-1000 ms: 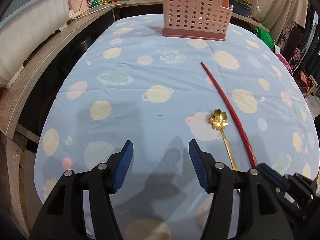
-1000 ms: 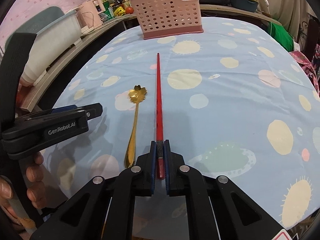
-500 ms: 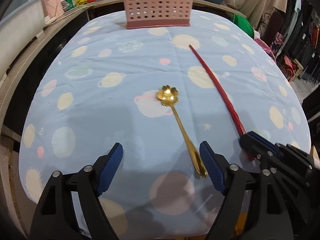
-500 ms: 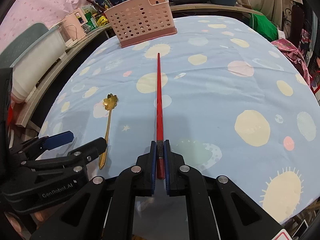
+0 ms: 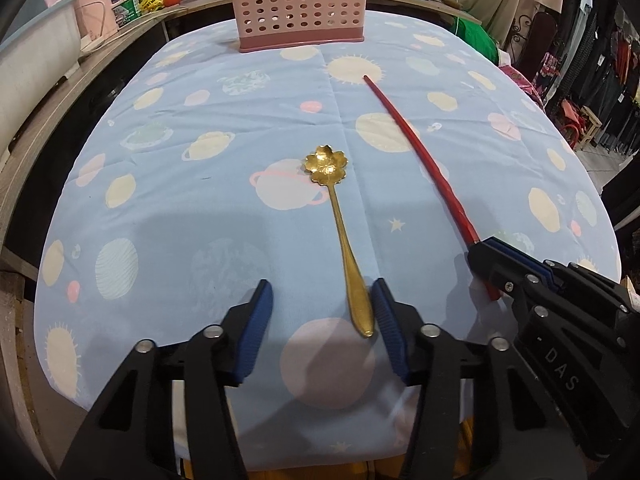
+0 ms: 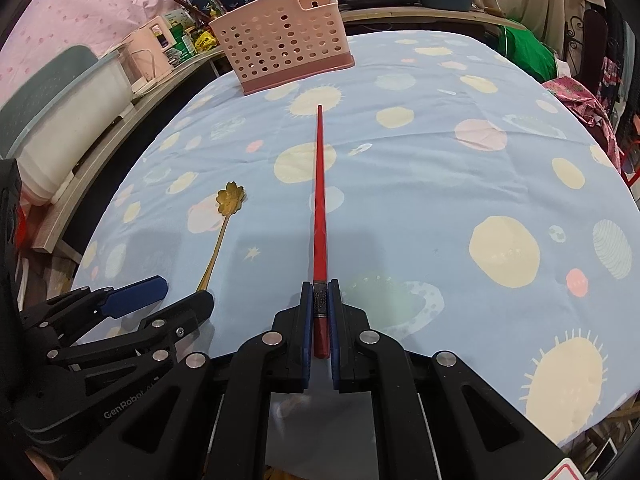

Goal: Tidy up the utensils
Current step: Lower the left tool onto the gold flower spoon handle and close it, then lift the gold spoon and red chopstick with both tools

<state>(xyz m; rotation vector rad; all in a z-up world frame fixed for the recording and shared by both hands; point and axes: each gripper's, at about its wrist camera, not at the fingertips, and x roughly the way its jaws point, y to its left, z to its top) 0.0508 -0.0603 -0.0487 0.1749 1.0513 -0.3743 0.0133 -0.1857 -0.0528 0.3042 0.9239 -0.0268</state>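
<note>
- My right gripper (image 6: 320, 320) is closed tight on the thick end of the red chopstick (image 6: 320, 200); the blue pads press it from both sides, just behind the small metal band
- The chopstick points straight ahead from the jaws, and its thin tip is aimed toward the pink utensil basket (image 6: 280, 48) at the far edge of the table. I cannot tell if the tip touches the cloth or hangs a little above it
- My left gripper (image 5: 320, 320) is wide open and low over the blue planet tablecloth (image 5: 200, 208). It holds nothing
- The handle end of the gold flower spoon (image 5: 340, 224) lies inside the jaws, but very close to the right pad (image 5: 386, 320), not in the middle. The flower bowl points away toward the basket
- Risk one, in my judgement: if I close the left jaws from here, the right pad meets the handle first and pushes it sideways; the spoon may turn on the cloth or slip out, because the handle is thin, smooth and flat on the fabric
- Risk two: the pads may catch a fold of the soft cloth together with the spoon
- Risk three: the chopstick is held only at one end, so it can rotate in the pads when lifted, and the long tip may hit the basket wall
- The two grippers are near each other; they can collide
</note>
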